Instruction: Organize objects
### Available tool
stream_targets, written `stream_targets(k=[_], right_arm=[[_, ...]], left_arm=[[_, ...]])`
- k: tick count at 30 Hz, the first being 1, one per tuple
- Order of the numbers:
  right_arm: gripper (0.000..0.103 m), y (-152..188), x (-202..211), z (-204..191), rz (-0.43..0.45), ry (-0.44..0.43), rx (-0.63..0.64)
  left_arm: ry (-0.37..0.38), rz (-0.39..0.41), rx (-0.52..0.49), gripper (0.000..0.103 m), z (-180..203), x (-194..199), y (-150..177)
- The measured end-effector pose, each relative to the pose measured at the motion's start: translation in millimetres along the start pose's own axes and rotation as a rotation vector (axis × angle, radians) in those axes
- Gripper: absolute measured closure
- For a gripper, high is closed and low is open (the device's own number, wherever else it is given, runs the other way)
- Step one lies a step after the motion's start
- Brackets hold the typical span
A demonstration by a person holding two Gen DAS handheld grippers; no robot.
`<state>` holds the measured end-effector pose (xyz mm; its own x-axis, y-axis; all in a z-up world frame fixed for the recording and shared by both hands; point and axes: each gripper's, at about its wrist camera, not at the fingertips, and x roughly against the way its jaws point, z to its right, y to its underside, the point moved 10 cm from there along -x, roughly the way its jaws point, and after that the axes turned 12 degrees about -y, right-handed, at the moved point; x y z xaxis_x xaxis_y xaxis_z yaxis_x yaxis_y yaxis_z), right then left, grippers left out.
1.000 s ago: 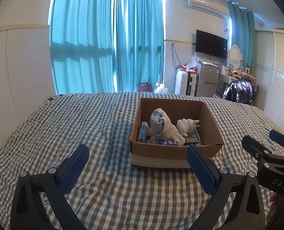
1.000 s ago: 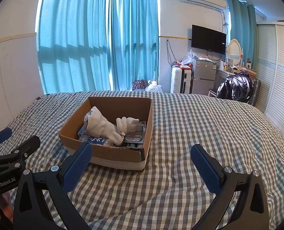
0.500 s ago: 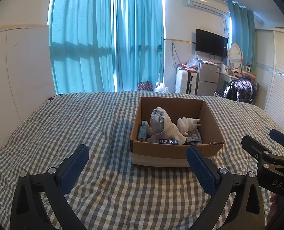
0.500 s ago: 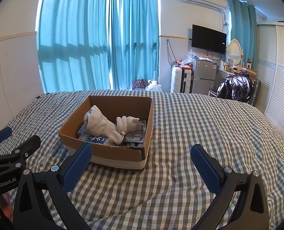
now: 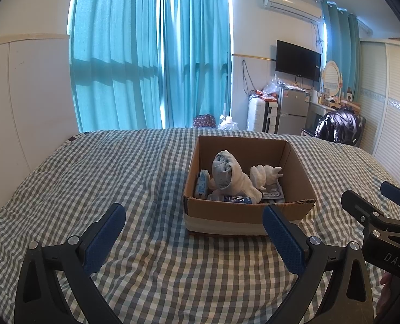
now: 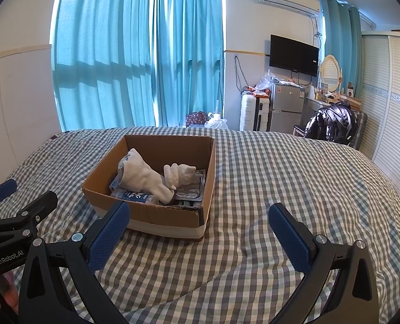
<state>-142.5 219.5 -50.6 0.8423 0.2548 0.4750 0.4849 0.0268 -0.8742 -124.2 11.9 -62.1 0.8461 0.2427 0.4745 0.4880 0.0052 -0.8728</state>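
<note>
An open cardboard box (image 5: 297,162) stands on the checked bed; it also shows in the right wrist view (image 6: 146,210). Inside lie a grey-white sock (image 5: 228,176), a white glove (image 5: 265,174), a plastic bottle (image 5: 233,198), a blue pack (image 5: 202,183) and a foil pack (image 5: 273,193). The sock (image 6: 142,176) and glove (image 6: 179,174) show in the right wrist view too. My left gripper (image 5: 193,236) is open and empty, in front of the box. My right gripper (image 6: 198,232) is open and empty, in front of the box's right corner.
The checked bedspread (image 5: 105,178) stretches all round the box. Teal curtains (image 5: 151,54) hang behind the bed. A suitcase (image 5: 262,112), small fridge (image 5: 293,109), TV (image 5: 298,60) and wardrobe (image 5: 389,102) stand at the right. The other gripper shows at each view's edge (image 5: 383,221) (image 6: 16,216).
Both grippers have drawn back and risen slightly, so the box sits a little farther away. Both stay open. Nothing in the box moved.
</note>
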Motion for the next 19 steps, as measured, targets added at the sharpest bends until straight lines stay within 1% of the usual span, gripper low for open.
stream_targets(k=[19], right_arm=[[0.0,3.3,-0.8,0.6,-0.004,0.003,-0.001]], left_arm=[[0.0,-0.009,0.004,0.0,-0.9,0.0,-0.6]])
